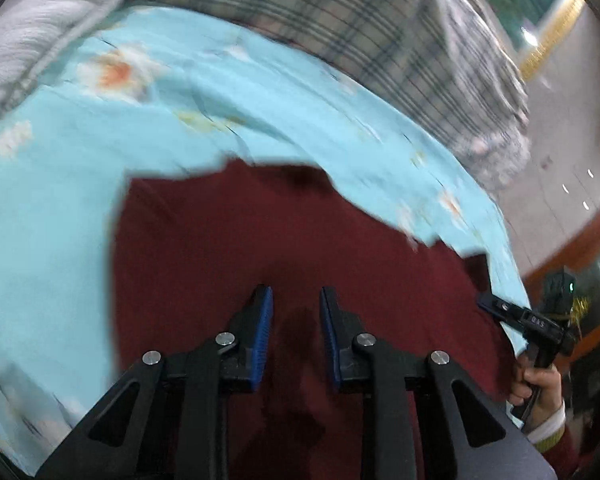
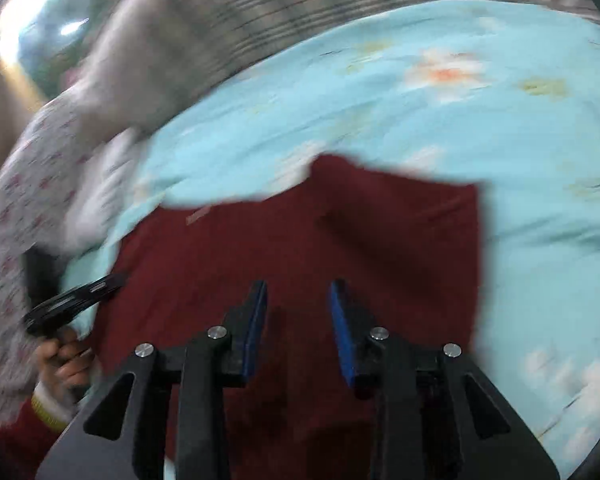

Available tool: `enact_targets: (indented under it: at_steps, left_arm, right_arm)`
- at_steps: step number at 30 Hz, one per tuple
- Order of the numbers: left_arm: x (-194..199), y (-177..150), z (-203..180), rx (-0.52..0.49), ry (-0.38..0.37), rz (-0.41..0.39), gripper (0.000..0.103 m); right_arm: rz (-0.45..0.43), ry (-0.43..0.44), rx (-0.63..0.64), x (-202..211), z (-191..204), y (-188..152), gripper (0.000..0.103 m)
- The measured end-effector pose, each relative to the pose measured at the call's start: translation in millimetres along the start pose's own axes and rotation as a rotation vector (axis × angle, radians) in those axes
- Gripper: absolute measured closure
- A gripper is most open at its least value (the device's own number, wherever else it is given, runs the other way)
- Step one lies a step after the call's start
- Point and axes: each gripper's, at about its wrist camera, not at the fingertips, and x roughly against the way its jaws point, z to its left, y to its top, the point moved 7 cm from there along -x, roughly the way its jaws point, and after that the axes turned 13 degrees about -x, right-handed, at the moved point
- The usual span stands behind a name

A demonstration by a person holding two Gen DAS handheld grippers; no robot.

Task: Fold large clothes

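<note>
A dark red garment (image 1: 300, 240) lies spread on a light blue floral bedsheet (image 1: 260, 92). It also shows in the right wrist view (image 2: 360, 232). My left gripper (image 1: 296, 300) hovers over the garment's near part, jaws apart, nothing between the blue pads. My right gripper (image 2: 299, 296) hovers over the garment too, jaws apart and empty. The right gripper shows at the garment's right edge in the left wrist view (image 1: 488, 302). The left gripper shows at the garment's left edge in the right wrist view (image 2: 116, 280). Both views are motion-blurred.
A plaid blanket (image 1: 320, 4) lies along the far side of the bed, also seen in the right wrist view (image 2: 220, 20). A white quilted pillow (image 1: 32, 28) sits at far left. A floral cloth (image 2: 24, 200) hangs at the left. The floor (image 1: 560, 128) lies beyond the bed's right edge.
</note>
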Motion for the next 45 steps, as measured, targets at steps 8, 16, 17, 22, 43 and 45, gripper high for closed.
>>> enact_targets:
  at_steps: [8,16,17,22,43,45]
  left_arm:
    - [4.9,1.3,28.6,0.073,0.055,-0.027,0.078]
    - [72.0,-46.4,-25.8,0.086,-0.025,-0.084,0.057]
    - [81.4,-57.8,-32.7,0.093,-0.035,-0.088,0.056]
    - [106.9,-108.0,-43.7,0.174,-0.064,-0.069,0.040]
    - [56.2,-116.6,-22.0,0.371,-0.007,-0.149,0.064]
    - [51.0,-119.1,-13.7,0.413,-0.053,-0.142,0.078]
  right_arm:
    - [-0.090,-0.001,-0.159,26.2,-24.4,16.2,0.070]
    - [-0.092,0.086,-0.028,64.8,28.8,-33.0,0.070]
    - [-0.087,0.091,-0.017,65.8,32.6,-39.4,0.070]
    - [-0.019,0.129,0.008,60.3,47.7,-78.9,0.070]
    - [0.125,0.180,0.134,14.1,117.8,-130.7,0.078]
    - [0.135,0.175,0.168,4.1,132.4,-127.6,0.082]
